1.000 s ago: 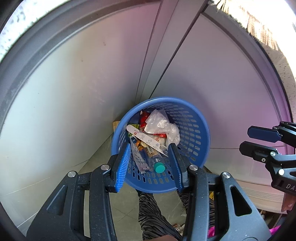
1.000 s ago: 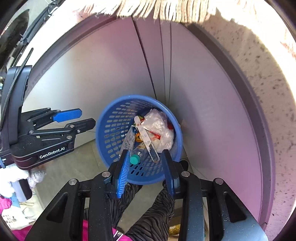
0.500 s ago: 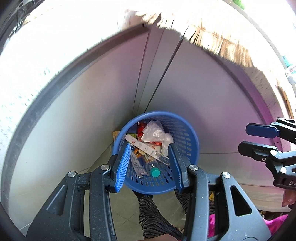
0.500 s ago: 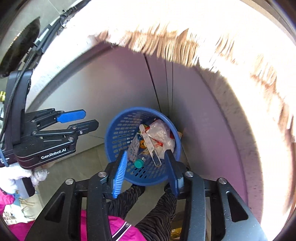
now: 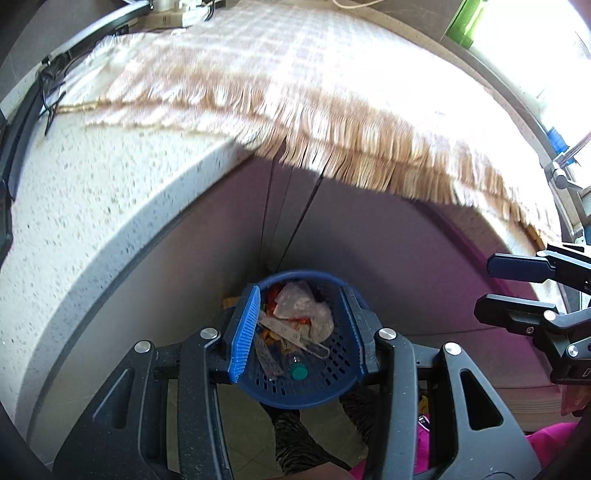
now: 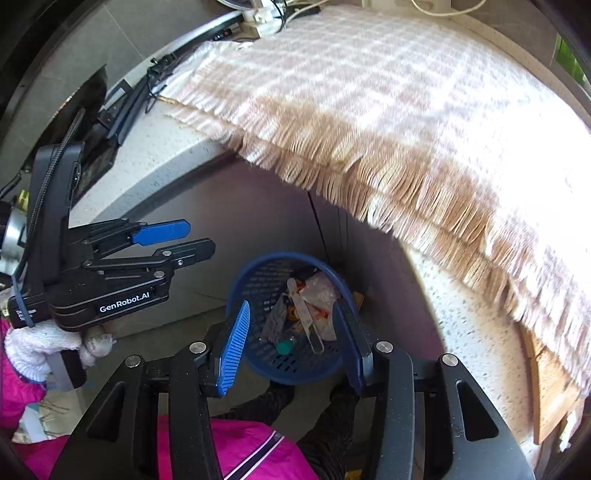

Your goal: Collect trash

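A blue plastic waste basket [image 5: 332,384] stands on the floor against grey cabinet doors; it also shows in the right wrist view [image 6: 251,291]. It holds trash: a crumpled clear bag [image 5: 306,306], a flat white stick [image 6: 303,314], wrappers and a bottle with a green cap [image 5: 299,372]. My left gripper [image 5: 301,332] is open and empty, high above the basket. My right gripper [image 6: 291,343] is open and empty too, beside the left one [image 6: 173,240].
A speckled white counter [image 5: 92,206] overhangs the cabinets. A checked cloth with a tan fringe [image 6: 388,122] covers it and hangs over the edge. Cables and a power strip [image 6: 258,14] lie at the counter's back. The person's legs stand below.
Both grippers have risen and pulled back from the basket. The counter top and the fringed cloth have come into view, and the basket looks smaller.
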The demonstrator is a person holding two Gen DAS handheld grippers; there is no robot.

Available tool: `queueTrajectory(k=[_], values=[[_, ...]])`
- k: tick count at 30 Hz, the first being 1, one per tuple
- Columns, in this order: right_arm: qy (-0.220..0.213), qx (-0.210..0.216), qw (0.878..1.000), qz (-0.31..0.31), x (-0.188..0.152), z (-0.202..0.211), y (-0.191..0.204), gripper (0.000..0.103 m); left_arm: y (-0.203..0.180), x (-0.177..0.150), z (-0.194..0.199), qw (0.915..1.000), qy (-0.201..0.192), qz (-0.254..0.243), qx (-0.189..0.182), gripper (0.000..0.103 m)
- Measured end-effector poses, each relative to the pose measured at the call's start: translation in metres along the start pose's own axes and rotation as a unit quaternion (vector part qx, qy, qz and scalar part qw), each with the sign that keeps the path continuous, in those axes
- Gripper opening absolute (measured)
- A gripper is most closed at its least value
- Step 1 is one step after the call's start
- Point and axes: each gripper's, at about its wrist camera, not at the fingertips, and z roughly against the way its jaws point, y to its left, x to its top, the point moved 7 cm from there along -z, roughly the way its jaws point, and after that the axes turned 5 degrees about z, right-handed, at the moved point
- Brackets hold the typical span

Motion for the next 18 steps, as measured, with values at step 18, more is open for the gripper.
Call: queueTrajectory(k=[18], values=[[-0.09,-0.028,0.996,-0.004,0.042,0.08,-0.028,0.056,-0.041,0.079,0.067,0.9939,-0.105,-0.026,-0.022,0.058]])
